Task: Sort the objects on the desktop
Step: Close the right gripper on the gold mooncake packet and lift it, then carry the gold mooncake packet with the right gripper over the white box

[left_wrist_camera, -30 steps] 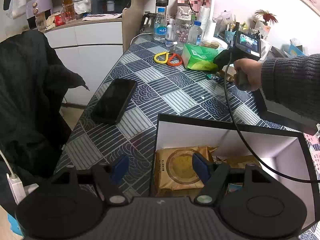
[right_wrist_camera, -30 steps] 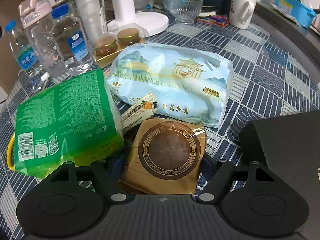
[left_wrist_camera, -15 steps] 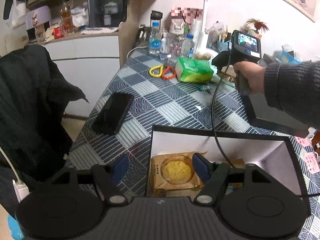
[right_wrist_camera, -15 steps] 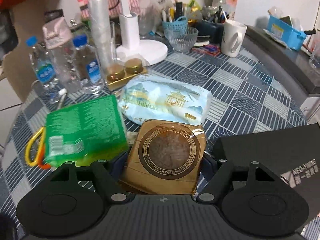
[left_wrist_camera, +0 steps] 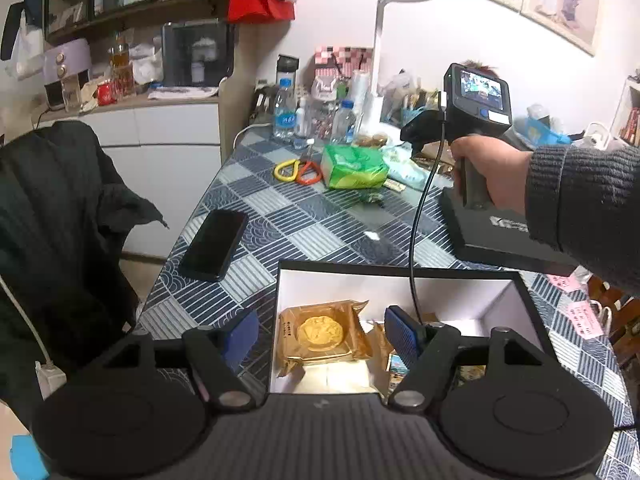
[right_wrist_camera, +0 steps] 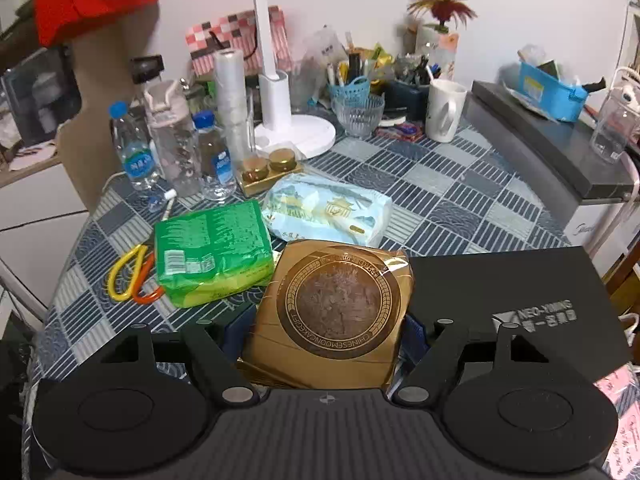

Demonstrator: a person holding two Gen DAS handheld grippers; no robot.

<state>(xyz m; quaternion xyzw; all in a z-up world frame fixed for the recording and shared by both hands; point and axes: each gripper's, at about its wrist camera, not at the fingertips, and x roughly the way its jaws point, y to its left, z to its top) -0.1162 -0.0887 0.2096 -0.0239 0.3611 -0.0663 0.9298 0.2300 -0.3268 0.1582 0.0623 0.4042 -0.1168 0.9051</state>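
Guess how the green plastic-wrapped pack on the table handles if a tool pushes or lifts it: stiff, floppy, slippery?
The green plastic-wrapped pack looks soft: rounded, puffy corners suggest it would dent, not resist. Its glossy film looks slippery, so it would probably slide on the patterned tablecloth. It lies flat and blocky, so rolling or tipping seems unlikely.

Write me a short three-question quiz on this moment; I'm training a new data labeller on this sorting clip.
1. True or false: the right tongs are shut on a gold mooncake packet.
2. Which item lies flat on the table left of the white-lined box? A) black phone B) white mug C) glass bowl
3. Fill in: the left tongs hover open above a second mooncake packet lying inside the ____.

Key: 1 true. 2 A, the black phone. 3 box.
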